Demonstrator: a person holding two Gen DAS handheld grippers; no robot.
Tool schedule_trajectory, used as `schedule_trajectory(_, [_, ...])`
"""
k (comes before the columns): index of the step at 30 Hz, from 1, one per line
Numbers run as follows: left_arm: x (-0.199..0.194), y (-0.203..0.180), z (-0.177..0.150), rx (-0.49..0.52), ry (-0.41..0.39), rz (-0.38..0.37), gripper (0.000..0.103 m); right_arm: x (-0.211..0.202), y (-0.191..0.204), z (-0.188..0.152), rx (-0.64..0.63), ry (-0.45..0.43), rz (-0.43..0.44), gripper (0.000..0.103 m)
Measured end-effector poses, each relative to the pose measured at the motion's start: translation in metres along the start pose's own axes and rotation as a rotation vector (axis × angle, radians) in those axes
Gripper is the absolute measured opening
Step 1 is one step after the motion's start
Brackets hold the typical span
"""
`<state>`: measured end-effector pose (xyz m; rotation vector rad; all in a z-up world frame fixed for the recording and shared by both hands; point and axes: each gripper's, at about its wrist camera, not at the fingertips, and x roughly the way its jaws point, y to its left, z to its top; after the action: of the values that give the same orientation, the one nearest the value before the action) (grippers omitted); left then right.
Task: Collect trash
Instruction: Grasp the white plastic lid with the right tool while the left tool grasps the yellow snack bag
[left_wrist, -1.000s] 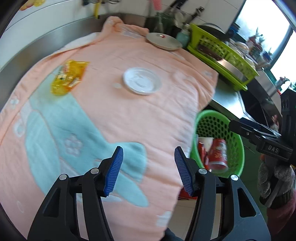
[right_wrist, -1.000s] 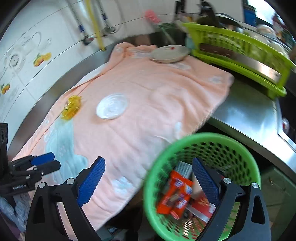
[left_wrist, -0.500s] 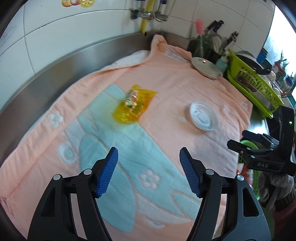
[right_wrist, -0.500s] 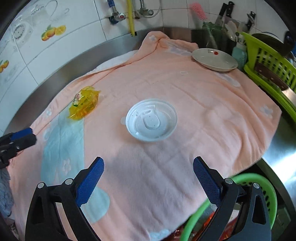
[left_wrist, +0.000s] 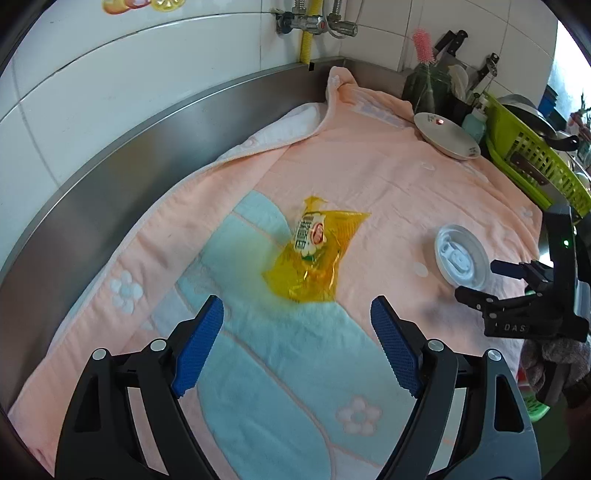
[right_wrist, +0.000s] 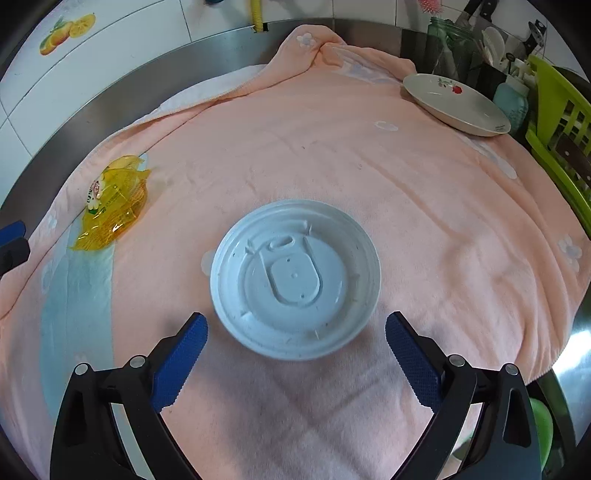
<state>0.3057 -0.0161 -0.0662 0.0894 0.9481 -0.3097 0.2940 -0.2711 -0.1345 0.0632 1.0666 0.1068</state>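
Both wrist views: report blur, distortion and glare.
Left wrist view: fisheye bends the steel backsplash; yellow wrapper smeared at its near edge; window blown out. Right wrist view: white lid slightly soft; towel evenly lit.

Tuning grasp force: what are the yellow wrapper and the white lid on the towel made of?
Yellow wrapper: looks like thin glossy plastic film, translucent and crinkled, with a printed label. White lid: probably thin moulded plastic, matte, with a raised rim and embossed tab. Both seem light and flexible.
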Motion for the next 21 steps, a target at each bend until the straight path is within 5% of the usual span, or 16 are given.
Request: schedule_trajectory(21, [0.094, -0.018, 0.035, 0.105, 0.108, 0.013, 0.078, 0.011, 0.010, 0.007, 0.004, -0.023, -0.029, 0.088])
